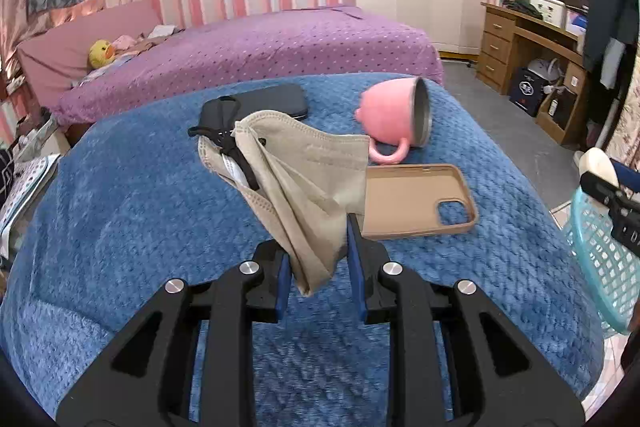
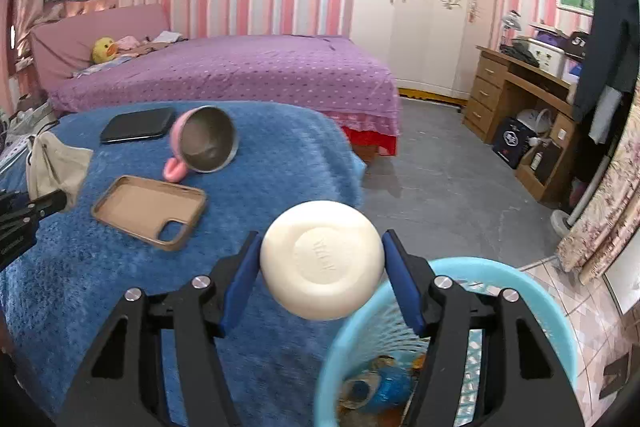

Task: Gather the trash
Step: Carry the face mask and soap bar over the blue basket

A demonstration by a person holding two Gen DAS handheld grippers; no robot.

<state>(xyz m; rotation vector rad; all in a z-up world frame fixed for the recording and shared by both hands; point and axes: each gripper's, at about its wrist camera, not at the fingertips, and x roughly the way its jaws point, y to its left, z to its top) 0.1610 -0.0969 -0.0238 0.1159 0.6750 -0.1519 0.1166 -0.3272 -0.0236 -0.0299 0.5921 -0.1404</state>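
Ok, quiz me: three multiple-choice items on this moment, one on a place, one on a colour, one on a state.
1. Where is the basket?
A. on the purple bed
B. below the right gripper
C. on the desk

2. What colour is the mug?
A. green
B. black
C. pink

3. How is the mask?
A. flat on the blanket
B. hanging in the left gripper
C. inside the mug

Key: 1 B, its rim sits under the right fingers, which hold the soap; 2 C, pink outside, metal inside; 3 B, the left fingers pinch its lower end.
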